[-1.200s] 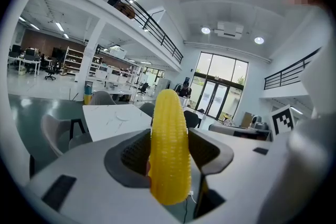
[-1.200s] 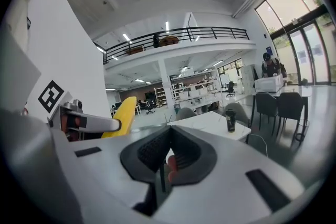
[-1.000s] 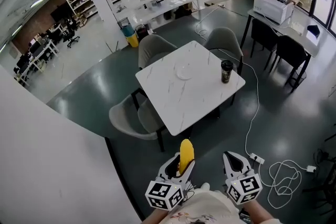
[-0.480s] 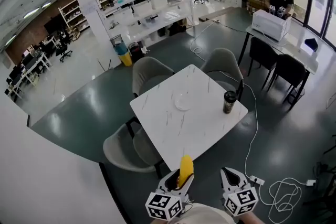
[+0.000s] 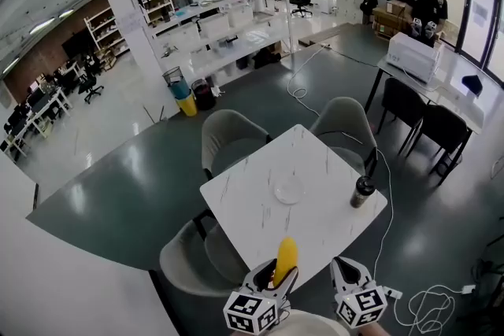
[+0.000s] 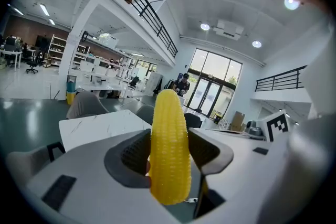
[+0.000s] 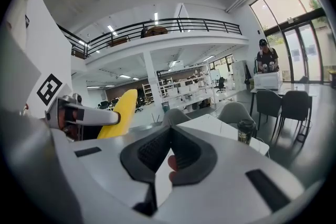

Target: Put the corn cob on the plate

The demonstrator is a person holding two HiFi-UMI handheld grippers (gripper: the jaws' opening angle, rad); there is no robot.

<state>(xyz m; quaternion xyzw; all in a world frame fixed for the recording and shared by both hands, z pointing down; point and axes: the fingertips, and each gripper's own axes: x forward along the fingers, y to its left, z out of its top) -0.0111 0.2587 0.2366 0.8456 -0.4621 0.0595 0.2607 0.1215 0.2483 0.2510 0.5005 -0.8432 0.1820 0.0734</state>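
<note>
Yellow, likely light, stiff and slick, the corn cob stands clamped low in the left gripper by the table's near corner, well short of the mid-table plate; the right gripper is closed, empty.

Bright ceiling lights, glossy floor glare, strong fisheye bending, sharp focus throughout

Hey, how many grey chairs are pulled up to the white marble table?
3. One grey chair at the table's far left side, one at its far right side, one at the near left. The near right side is partly blocked from view.
</note>
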